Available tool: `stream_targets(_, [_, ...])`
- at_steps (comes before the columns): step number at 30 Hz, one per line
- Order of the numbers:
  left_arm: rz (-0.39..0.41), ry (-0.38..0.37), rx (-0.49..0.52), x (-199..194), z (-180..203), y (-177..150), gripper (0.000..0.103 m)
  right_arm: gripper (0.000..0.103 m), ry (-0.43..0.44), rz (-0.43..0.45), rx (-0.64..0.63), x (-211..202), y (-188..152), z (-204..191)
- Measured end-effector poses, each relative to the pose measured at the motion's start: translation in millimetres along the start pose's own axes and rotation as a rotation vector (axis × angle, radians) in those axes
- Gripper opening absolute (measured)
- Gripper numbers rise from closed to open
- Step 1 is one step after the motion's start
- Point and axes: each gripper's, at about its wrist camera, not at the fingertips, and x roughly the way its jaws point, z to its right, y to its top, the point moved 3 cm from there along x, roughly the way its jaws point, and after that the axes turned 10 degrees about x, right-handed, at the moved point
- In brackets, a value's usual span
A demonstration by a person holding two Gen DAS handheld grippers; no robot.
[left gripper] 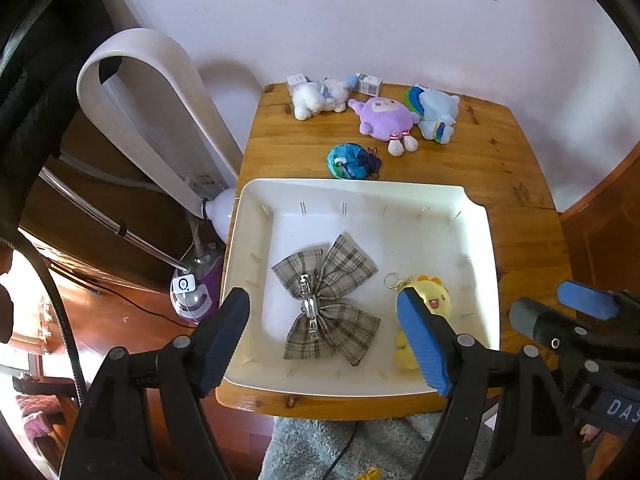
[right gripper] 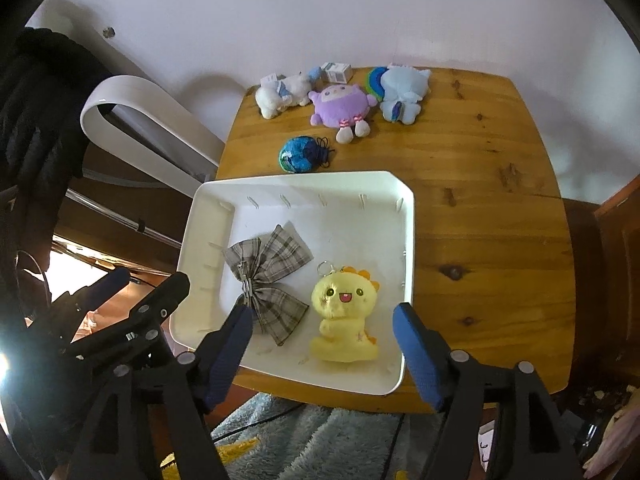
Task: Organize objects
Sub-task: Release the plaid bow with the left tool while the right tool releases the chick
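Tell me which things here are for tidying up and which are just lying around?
For tidying: white tray, plaid bow, yellow plush, purple plush, white plush, blue plush, blue ball.

Lying around: white fan, garment steamer, grey rug.

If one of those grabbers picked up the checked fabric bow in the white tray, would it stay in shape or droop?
The grey checked fabric bow would probably droop: its loops lie flat and creased in the white plastic tray. The metal clip across its middle looks like the only stiff part. It seems light and unlikely to roll.
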Motion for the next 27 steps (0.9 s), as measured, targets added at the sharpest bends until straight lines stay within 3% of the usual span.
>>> stream_targets(9, [-0.001, 0.009, -0.006, -4, 7, 2, 0.079, 0.081, 0.065, 0.018, 0.000, -15, 0, 6])
stream_targets(27, [0.012, 0.029, 0.017, -15, 23, 11, 0.079, 0.081, 0.080, 0.118, 0.021, -44, -2, 22])
